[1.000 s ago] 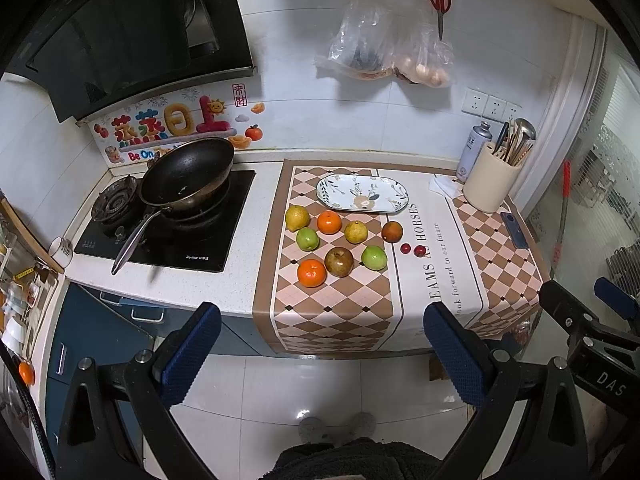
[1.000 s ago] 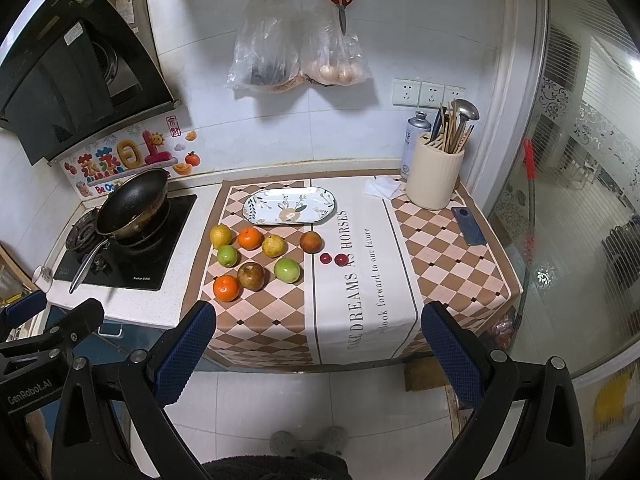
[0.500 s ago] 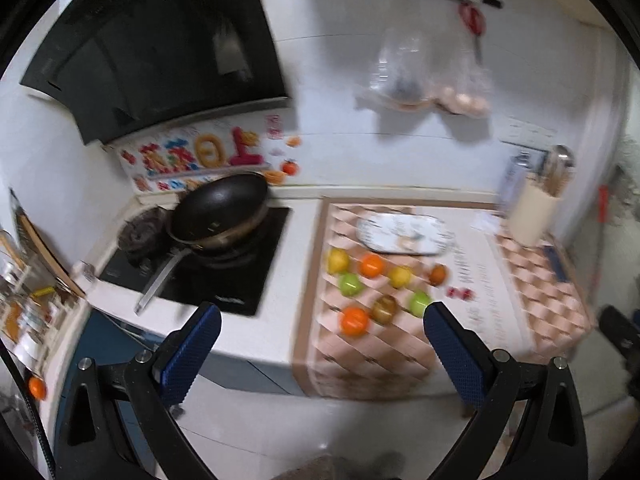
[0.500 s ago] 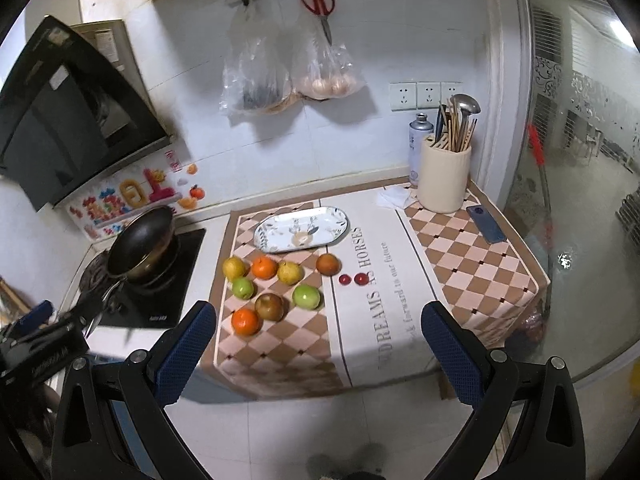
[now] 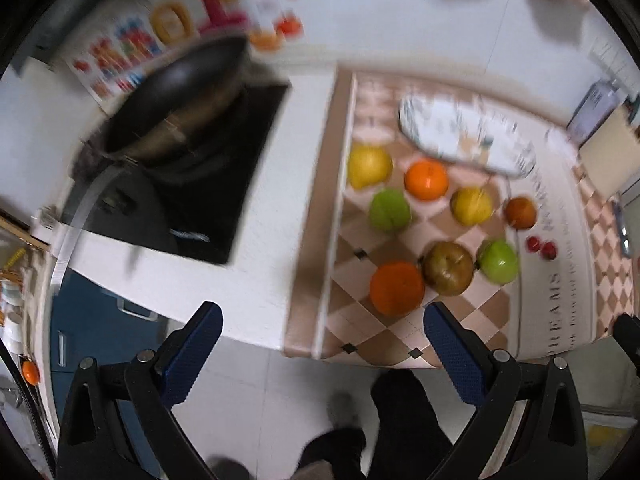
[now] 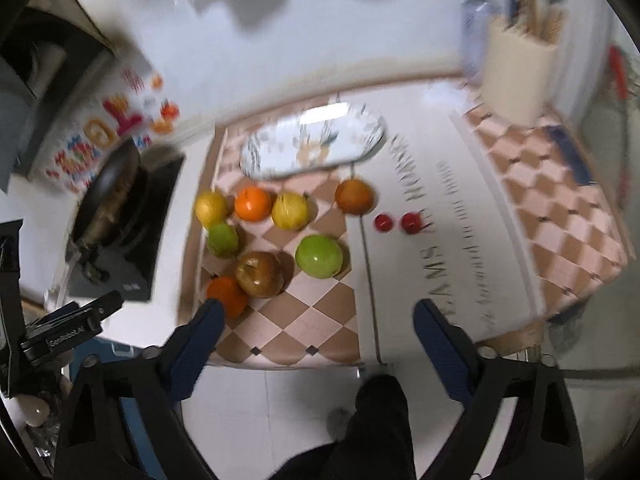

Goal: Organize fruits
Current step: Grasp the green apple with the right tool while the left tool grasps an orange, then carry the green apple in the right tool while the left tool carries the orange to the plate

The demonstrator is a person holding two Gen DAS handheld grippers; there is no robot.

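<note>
On the counter (image 6: 288, 92), the fruits (image 6: 276, 236) sit loose on the checked cloth, just before the empty plate (image 6: 312, 144), presumably their destination; the left gripper (image 5: 320, 332) is open and empty, while the right gripper (image 6: 316, 320), jaws just narrowing, holds nothing.

From my feed, both views are motion-blurred. Black wok (image 5: 180, 92) sits on a black cooktop (image 5: 208, 184) at the counter's left, colourful decal strip (image 5: 168, 40) on the wall tile behind it. Checkered cloth (image 6: 560, 208) with lettering covers the counter's right part. Cream utensil holder (image 6: 516, 76) stands at the back right, a spray can (image 6: 472, 36) just beside it. Blue cabinet front (image 5: 100, 320) below the counter, pale floor tiles (image 5: 280, 400) underneath.
</note>
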